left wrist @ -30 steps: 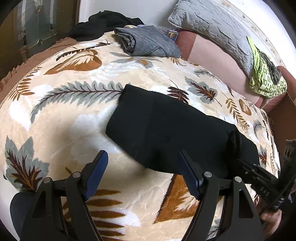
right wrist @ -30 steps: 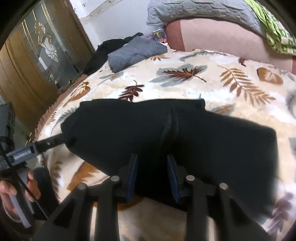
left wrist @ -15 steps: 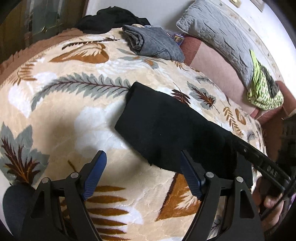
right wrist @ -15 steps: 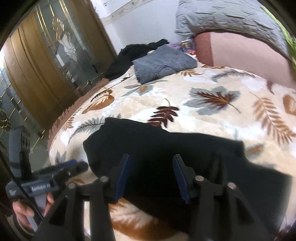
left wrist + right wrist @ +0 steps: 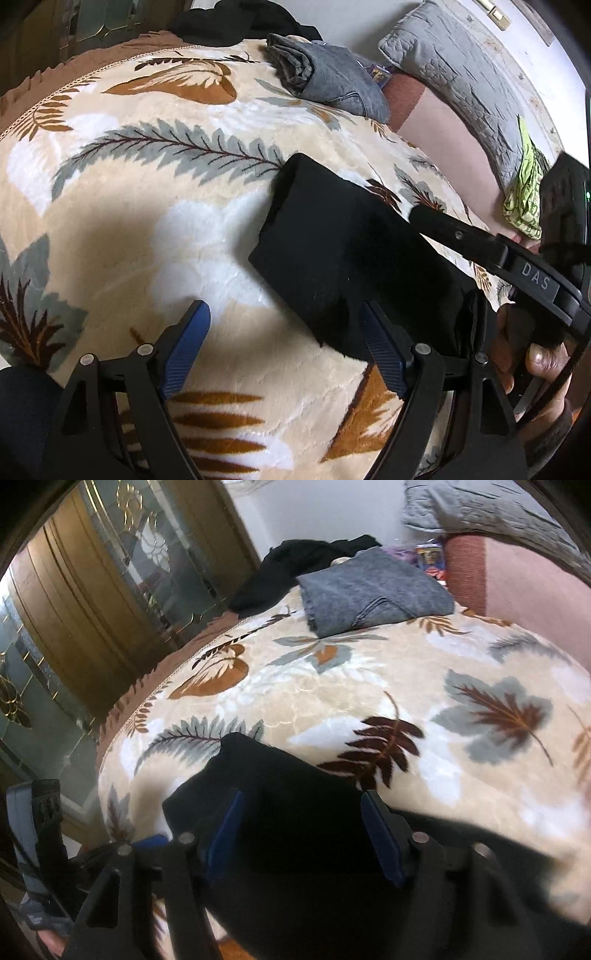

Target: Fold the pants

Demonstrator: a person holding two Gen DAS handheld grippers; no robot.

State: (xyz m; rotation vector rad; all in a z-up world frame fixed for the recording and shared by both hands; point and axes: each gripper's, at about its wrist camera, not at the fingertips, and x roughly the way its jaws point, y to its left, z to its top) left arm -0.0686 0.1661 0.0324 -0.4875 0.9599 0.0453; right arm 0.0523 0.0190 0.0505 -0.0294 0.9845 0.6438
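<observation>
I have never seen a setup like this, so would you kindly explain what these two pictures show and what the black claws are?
No robot is here: a person holds a hand-held gripper in each hand, and each carries a fisheye camera looking along its two fingers. One picture comes from the left gripper, the other from the right gripper. Both stand open and hold nothing. Black pants, already folded into a compact shape, lie on a bed covered by a leaf-patterned blanket. In the left view, the right gripper reaches in from the side, with the person's hand on its handle. Farther back lie folded grey pants, a dark heap of clothes and a grey quilted pillow.
</observation>
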